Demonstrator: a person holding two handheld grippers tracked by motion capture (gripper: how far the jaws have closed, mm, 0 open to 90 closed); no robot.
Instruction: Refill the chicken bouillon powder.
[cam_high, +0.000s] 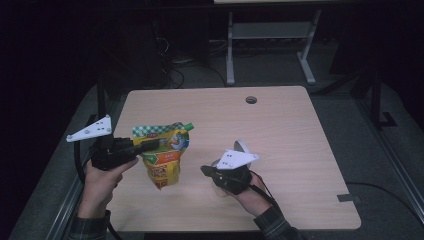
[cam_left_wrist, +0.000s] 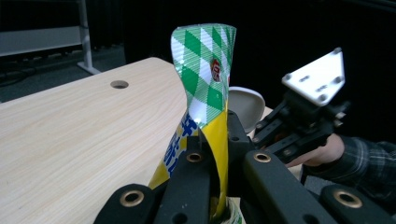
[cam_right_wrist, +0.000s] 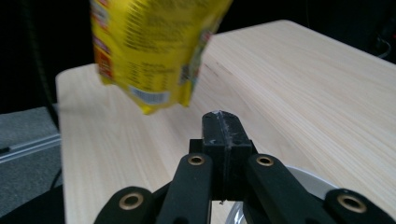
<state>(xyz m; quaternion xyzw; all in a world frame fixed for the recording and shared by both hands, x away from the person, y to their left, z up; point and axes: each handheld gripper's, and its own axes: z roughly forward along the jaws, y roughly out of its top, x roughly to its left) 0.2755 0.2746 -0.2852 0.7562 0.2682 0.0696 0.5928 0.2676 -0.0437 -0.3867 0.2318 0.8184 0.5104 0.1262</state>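
While the high view shows the left gripper (cam_high: 150, 145) clamped on a yellow-and-green plastic snack pouch (cam_high: 162, 155) held above the light wood table (cam_high: 280, 130), the right gripper (cam_high: 206, 171) sits nearby w/ jaws closed, empty. Left gripper view: jaws pinch the pouch's checked top edge (a white bowl (cam_left_wrist: 245, 105), probably, is behind). Right gripper view: pouch hangs just ahead, off the tabletop.

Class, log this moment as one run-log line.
left gripper: shut on yellow-green plastic snack pouch, held above wooden table | right gripper: shut, empty | white bowl: beneath right gripper
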